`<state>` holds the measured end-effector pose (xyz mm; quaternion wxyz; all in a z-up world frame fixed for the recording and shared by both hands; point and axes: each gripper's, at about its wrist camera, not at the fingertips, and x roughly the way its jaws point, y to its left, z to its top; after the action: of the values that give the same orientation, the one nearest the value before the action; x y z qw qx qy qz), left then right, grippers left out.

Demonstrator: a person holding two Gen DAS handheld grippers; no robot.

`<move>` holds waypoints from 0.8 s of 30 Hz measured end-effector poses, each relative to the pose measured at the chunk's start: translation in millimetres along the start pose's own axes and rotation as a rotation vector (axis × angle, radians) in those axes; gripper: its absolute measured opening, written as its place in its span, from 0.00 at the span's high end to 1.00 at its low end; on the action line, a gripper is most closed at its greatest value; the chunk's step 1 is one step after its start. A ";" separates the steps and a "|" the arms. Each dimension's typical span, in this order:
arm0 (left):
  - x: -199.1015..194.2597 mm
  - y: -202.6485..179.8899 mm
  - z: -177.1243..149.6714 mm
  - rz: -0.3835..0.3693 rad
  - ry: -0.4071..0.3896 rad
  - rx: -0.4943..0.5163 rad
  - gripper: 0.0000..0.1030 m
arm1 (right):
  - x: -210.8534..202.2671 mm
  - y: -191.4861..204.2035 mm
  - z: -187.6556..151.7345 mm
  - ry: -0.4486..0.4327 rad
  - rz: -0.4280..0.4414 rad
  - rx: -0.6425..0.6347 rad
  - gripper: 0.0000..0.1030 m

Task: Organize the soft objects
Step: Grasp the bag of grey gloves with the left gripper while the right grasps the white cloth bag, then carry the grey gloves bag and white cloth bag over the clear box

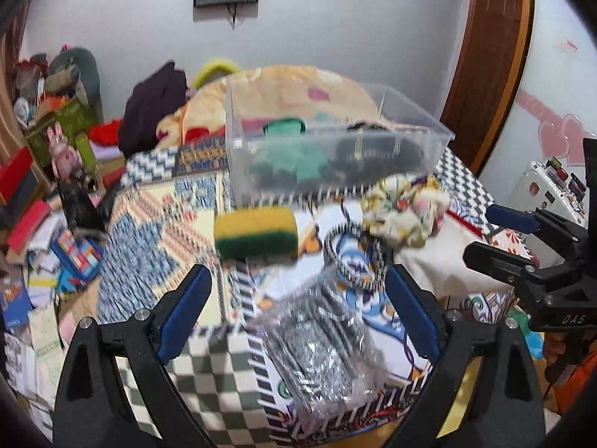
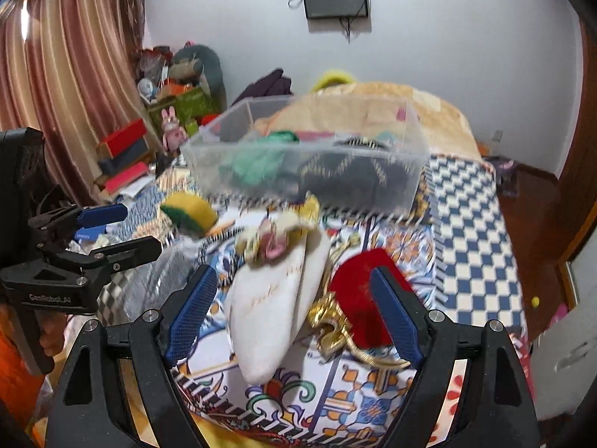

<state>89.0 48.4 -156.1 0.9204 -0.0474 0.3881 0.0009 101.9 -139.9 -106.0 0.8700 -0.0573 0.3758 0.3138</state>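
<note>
A clear plastic bin [image 1: 429, 149] [image 2: 410, 183] on the patterned bed cover holds a green soft item [image 1: 298, 160] and a dark one [image 1: 373, 153]. In front of it lie a yellow-green sponge [image 1: 255, 233] [image 2: 188, 211], a floral scrunchie [image 1: 405, 207] [image 2: 276, 237], a striped hair band [image 1: 352, 257], a clear bag of dark items [image 1: 324, 339], a white pouch [image 2: 272, 310] and a red pouch [image 2: 360, 295] with gold cord. My left gripper [image 1: 298, 310] is open above the clear bag. My right gripper [image 2: 294, 313] is open around the white and red pouches.
A folded cream blanket [image 1: 298, 86] lies behind the bin. Boxes, books and a pink bunny toy [image 1: 63, 149] clutter the floor at left. A wooden door [image 1: 492, 56] stands at right. A curtain [image 2: 67, 56] hangs at far left.
</note>
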 end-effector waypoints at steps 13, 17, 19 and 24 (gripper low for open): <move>19.2 -3.5 -38.2 -0.032 0.078 -0.032 0.24 | 21.7 14.1 -12.3 0.064 0.030 -0.033 0.65; 16.0 -8.8 -40.3 -0.043 0.073 -0.014 0.42 | 18.8 13.4 -12.3 0.061 0.031 -0.037 0.81; 14.6 -10.5 -38.9 -0.043 0.068 -0.009 0.49 | 15.4 12.8 -11.0 0.051 0.031 -0.037 0.84; 9.9 -8.3 -30.3 -0.051 0.053 -0.012 0.61 | -0.6 10.4 -3.4 0.002 0.018 -0.041 0.86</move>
<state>74.6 37.1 -183.5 0.9091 -0.0628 0.4112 -0.0214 93.4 -133.1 -106.6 0.8655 -0.0721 0.3705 0.3292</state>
